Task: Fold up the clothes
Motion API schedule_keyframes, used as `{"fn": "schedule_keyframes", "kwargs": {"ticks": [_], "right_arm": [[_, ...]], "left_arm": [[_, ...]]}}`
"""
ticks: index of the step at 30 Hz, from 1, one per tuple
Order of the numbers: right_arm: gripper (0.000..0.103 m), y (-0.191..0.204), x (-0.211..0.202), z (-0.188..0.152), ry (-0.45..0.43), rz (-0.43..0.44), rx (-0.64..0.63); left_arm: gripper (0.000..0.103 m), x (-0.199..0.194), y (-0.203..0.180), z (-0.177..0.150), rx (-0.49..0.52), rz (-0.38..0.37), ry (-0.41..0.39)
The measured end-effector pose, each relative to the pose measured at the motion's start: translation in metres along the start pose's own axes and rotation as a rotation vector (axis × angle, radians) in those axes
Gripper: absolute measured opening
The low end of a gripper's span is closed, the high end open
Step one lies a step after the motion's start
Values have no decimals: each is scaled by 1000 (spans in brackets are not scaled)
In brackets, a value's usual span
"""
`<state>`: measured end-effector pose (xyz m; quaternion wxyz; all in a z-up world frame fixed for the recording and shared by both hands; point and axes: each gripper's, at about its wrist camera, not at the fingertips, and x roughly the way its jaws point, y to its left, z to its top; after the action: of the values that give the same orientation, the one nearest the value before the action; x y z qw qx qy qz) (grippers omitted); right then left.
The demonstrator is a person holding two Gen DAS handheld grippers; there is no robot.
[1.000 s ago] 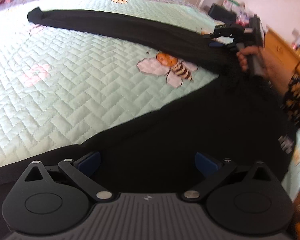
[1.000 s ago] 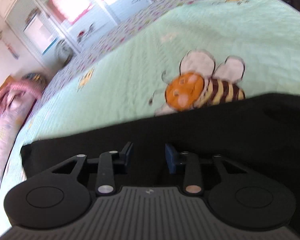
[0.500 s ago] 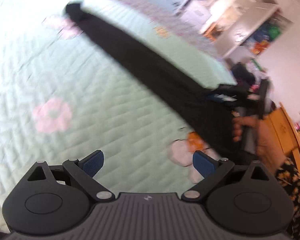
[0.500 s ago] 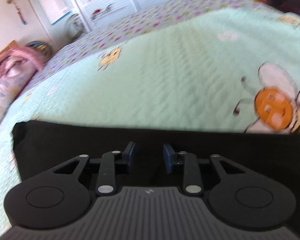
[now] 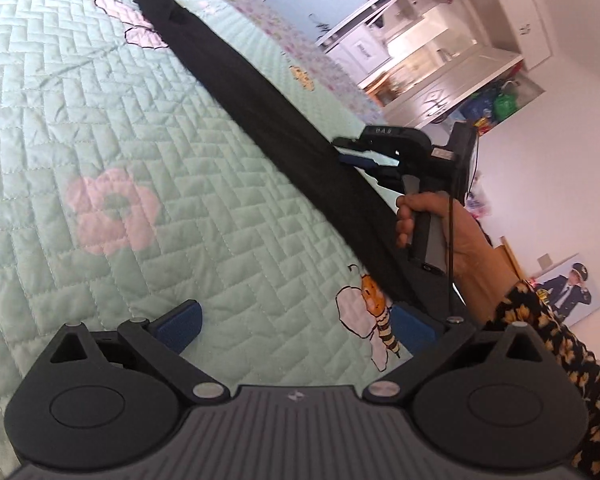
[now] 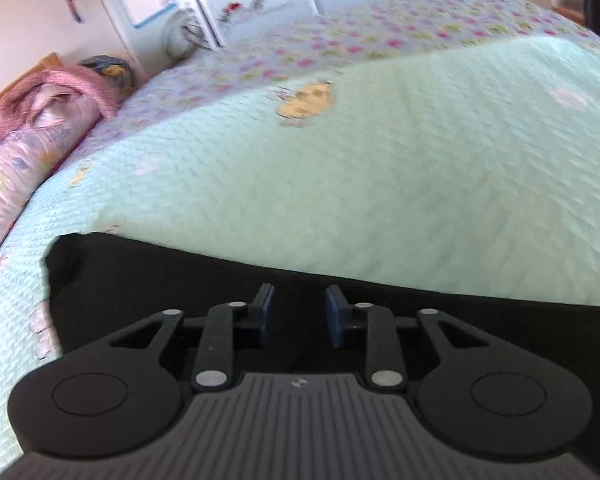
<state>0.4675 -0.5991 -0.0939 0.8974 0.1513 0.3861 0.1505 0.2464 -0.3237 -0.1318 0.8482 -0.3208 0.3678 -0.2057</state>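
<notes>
Stretching across a mint-green quilt [image 5: 100, 120], a long black garment [image 5: 260, 112] lies folded into a narrow strip, one end bunched near a stitched flower outline, the other running down toward the person's hand [image 5: 432, 232]. The right gripper [image 6: 296, 312] hovers low over the strip's far edge, its blue pads a narrow gap apart and closing, with dark cloth beneath them; whether they already pinch fabric cannot be told. The left gripper [image 5: 296, 320] stands wide and empty above a bee motif [image 5: 376, 320], the garment's near end just beside its right finger. The step in hand looks like taking hold of the strip for a lengthwise fold. Next, each gripper would likely need a firm pinch on the cloth before carrying one end over to the other.
</notes>
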Motion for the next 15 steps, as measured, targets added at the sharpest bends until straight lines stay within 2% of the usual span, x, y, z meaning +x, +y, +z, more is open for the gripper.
{"fn": "schedule_keyframes", "kwargs": {"ticks": [4, 6, 7, 9, 11, 12, 14, 15], "right_arm": [[45, 28, 0, -11, 138, 189, -39], [45, 42, 25, -6, 193, 171, -80], [33, 44, 36, -1, 180, 125, -98], [23, 40, 50, 13, 109, 18, -78], [26, 40, 54, 28, 47, -68, -45], [30, 46, 52, 33, 26, -81, -45], [33, 64, 43, 33, 29, -8, -64], [37, 74, 37, 30, 63, 59, -65]], "left_arm": [[103, -1, -5, -2, 49, 12, 3], [103, -1, -3, -1, 47, 4, 5], [103, -2, -2, -1, 41, -2, 5], [103, -2, 2, 0, 27, -12, 6], [103, -3, 2, 0, 28, -16, 8], [103, -3, 2, 0, 32, -17, 8], [103, -3, 2, 0, 38, -19, 9], [103, -3, 2, 0, 40, -20, 7]]}}
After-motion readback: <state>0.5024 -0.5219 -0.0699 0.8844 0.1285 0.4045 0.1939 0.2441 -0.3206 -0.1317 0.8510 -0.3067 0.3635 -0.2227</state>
